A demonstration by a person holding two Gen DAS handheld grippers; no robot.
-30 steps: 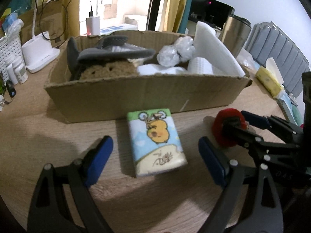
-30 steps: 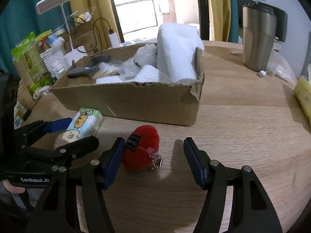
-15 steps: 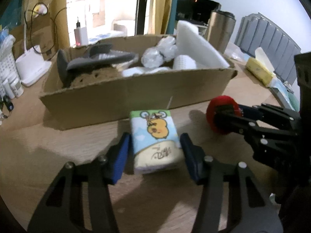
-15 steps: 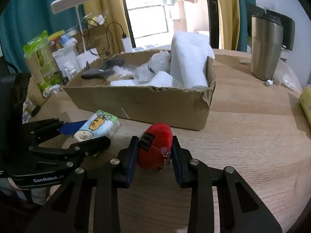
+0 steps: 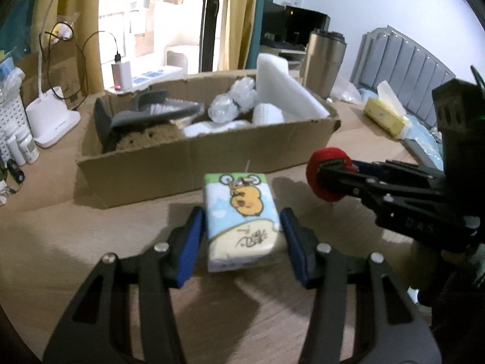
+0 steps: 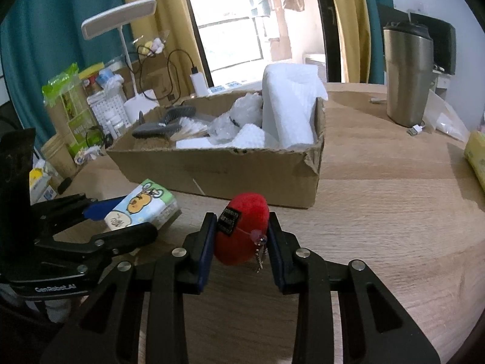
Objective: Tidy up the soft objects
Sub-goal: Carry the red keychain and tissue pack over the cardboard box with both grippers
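My left gripper is shut on a tissue pack printed with a yellow cartoon animal and holds it above the wooden table. The pack also shows in the right wrist view. My right gripper is shut on a red plush keychain with a black tag, lifted off the table. The plush also shows in the left wrist view. Behind both stands an open cardboard box holding a white foam roll, bubble wrap, a brown sponge and grey items.
A steel tumbler stands at the back right of the table. A yellow tissue box lies to the right. A white desk lamp, a charger with cables, a white basket and bottles crowd the left edge.
Both grippers closed from wide open onto their objects, then lifted them off the table and moved slightly toward the box.
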